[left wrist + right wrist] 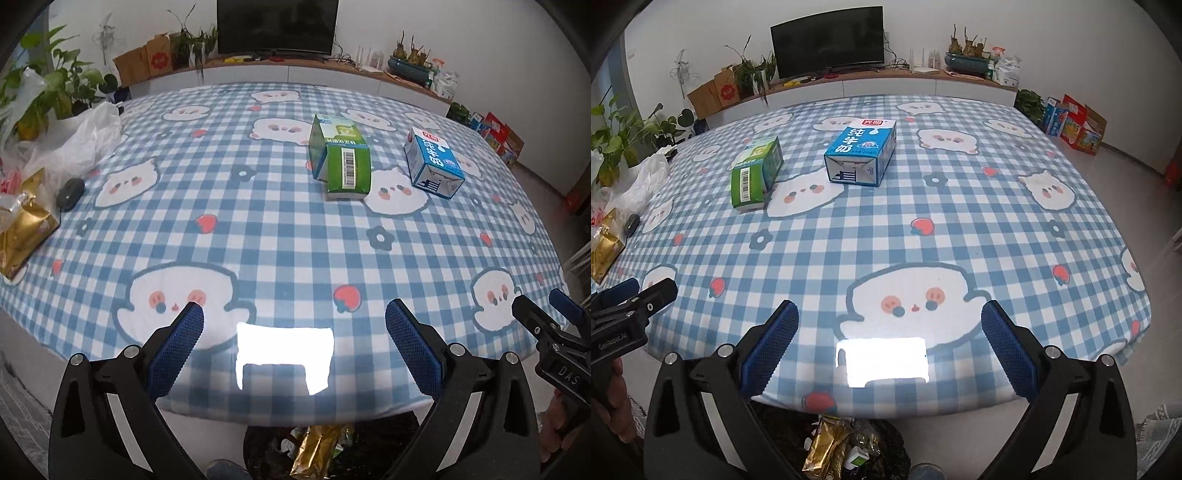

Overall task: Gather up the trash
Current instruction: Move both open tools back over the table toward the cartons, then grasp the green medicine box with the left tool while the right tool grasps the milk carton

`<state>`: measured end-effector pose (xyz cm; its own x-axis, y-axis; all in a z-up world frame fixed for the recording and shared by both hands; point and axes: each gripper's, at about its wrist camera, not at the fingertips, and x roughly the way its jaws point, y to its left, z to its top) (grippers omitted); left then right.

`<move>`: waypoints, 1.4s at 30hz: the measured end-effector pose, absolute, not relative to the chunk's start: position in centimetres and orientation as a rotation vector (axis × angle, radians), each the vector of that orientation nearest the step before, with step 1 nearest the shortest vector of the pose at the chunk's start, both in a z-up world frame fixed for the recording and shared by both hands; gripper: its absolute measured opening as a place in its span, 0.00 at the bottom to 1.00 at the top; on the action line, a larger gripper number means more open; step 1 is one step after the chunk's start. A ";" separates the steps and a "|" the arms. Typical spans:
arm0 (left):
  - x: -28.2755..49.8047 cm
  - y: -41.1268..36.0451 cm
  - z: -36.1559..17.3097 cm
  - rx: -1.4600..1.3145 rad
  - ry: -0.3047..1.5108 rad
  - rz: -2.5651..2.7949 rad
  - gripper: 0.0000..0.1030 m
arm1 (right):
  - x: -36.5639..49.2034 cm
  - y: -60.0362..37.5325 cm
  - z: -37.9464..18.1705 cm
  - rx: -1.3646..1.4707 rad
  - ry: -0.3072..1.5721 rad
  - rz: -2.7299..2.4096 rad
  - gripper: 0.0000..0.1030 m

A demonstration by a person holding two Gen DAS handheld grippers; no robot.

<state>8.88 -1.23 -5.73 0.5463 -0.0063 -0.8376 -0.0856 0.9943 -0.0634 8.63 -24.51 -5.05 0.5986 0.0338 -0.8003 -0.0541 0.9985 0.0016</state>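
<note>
A green carton and a blue milk carton lie on their sides far out on the checked tablecloth. My left gripper is open and empty above the table's near edge. My right gripper is open and empty too, to the right of the left one. A black-lined trash bin holding a gold wrapper and other rubbish stands on the floor below the near edge.
At the table's left are a gold bag, a dark mouse, white plastic bags and potted plants. A TV and a low cabinet stand behind. Boxes sit on the floor at right.
</note>
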 end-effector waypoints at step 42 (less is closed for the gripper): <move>29.3 -3.7 -7.0 -0.098 1.031 0.067 0.94 | 30.9 -23.0 -5.2 0.095 1.019 -0.012 0.92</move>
